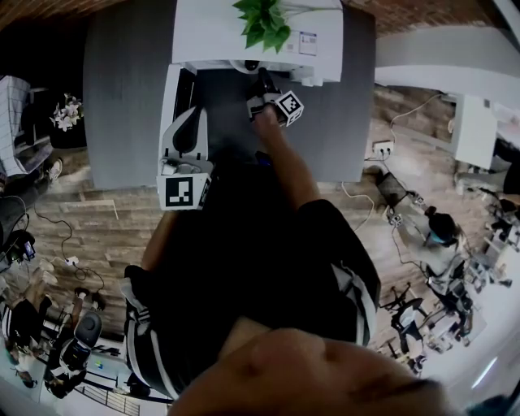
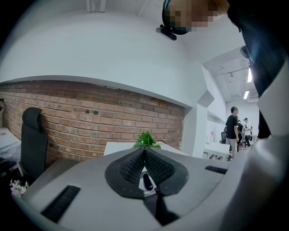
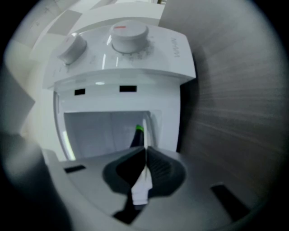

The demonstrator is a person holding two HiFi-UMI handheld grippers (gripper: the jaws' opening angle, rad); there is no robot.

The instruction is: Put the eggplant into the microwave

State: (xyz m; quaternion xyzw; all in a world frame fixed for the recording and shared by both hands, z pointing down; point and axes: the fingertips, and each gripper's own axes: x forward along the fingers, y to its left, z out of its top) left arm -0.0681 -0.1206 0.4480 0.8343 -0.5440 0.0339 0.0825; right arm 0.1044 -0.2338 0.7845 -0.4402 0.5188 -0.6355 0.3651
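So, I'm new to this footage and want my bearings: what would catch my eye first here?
The white microwave with its two knobs fills the right gripper view, and a dark eggplant with a green tip stands out against its pale front. The right gripper is closed on a white strip, probably the door's edge. The left gripper, shut and empty, points at a brick wall.

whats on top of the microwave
A leafy green plant sits on the microwave's white top. Its leaves cover whatever pot holds it.

Black top [image 1: 244, 244], white-striped sleeves [image 1: 357, 296]; grey-white left tongs [image 2: 145, 152], right tongs [image 3: 145, 152]; black ribbed pads [image 2: 131, 167]; marker cubes [image 1: 288, 106].
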